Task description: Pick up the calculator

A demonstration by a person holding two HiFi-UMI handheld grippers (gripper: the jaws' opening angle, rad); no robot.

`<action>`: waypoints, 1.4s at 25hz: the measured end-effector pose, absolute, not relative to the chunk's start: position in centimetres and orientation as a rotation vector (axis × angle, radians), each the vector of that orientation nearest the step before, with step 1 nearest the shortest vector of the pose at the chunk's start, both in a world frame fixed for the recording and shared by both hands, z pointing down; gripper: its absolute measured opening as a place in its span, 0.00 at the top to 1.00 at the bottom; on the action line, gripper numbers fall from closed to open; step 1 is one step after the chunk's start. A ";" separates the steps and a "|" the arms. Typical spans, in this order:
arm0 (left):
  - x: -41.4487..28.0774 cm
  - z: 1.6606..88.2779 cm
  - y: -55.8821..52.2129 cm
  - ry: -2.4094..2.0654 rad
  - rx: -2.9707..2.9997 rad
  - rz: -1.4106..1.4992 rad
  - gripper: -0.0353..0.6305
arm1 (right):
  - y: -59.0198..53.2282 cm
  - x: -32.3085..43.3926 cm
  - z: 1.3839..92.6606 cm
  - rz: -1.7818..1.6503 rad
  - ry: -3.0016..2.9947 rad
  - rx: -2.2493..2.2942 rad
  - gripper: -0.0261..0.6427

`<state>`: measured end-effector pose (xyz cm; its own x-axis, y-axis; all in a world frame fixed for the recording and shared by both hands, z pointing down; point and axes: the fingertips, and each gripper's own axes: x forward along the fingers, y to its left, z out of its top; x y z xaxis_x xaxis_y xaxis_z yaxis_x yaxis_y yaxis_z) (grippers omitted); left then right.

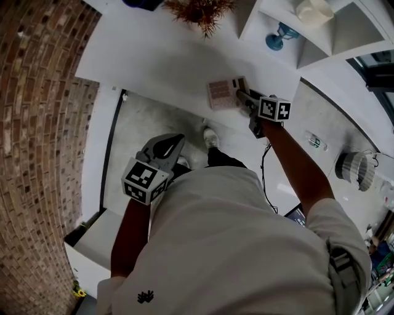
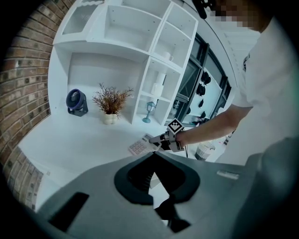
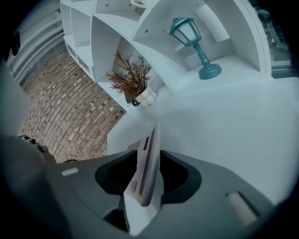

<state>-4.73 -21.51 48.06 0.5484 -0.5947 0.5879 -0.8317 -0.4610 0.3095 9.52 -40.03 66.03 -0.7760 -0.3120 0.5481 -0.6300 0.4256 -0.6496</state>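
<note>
The calculator [image 1: 223, 93], pale with rows of keys, lies at the front edge of the white desk [image 1: 154, 61]. My right gripper [image 1: 241, 96] reaches to its right end. In the right gripper view the calculator [image 3: 148, 163] shows edge-on between the jaws of the right gripper [image 3: 148, 173], with dark gaps on both sides. The left gripper view shows the calculator [image 2: 138, 146] and the right gripper [image 2: 156, 144] from afar. My left gripper [image 1: 175, 143] hangs low over the floor, away from the desk, with nothing in it [image 2: 156, 179]; how its jaws stand is unclear.
A dried plant in a pot [image 1: 200, 11] and a small blue fan [image 2: 76, 101] stand at the back of the desk. A blue lamp [image 1: 278, 37] sits in the white shelf unit. A brick wall [image 1: 37, 123] runs on the left. A bin [image 1: 356, 169] stands on the floor, right.
</note>
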 end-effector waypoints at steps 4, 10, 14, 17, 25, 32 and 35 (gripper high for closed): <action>-5.6 48.4 -22.1 -1.114 2.228 0.545 0.94 | -40.0 9.0 66.8 1.363 -2.274 0.838 0.78; -8.4 47.6 -21.9 -1.089 2.273 0.546 0.94 | -39.9 8.6 65.6 1.439 -2.289 0.845 0.83; -10.4 47.4 -21.4 -1.082 2.286 0.528 0.94 | -39.8 8.0 64.1 1.381 -2.306 0.852 0.84; -11.0 47.2 -21.0 -1.071 2.304 0.514 0.94 | -39.7 7.7 62.9 1.336 -2.327 0.854 0.84; -12.1 46.9 -19.8 -1.027 2.346 0.489 0.94 | -39.5 7.0 59.4 1.259 -2.369 0.822 0.84; -13.6 46.9 -18.4 -0.994 2.368 0.487 0.94 | -37.6 5.2 56.2 1.215 -2.397 0.742 0.84; -14.2 47.0 -17.5 -0.971 2.376 0.493 0.94 | -36.3 4.2 55.1 1.198 -2.405 0.703 0.84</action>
<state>-14.16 -17.55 47.05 0.6765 -0.5346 0.5064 -0.7245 -0.6066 0.3273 4.22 -36.26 55.11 -0.8105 -0.2707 0.5194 -0.5776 0.5162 -0.6324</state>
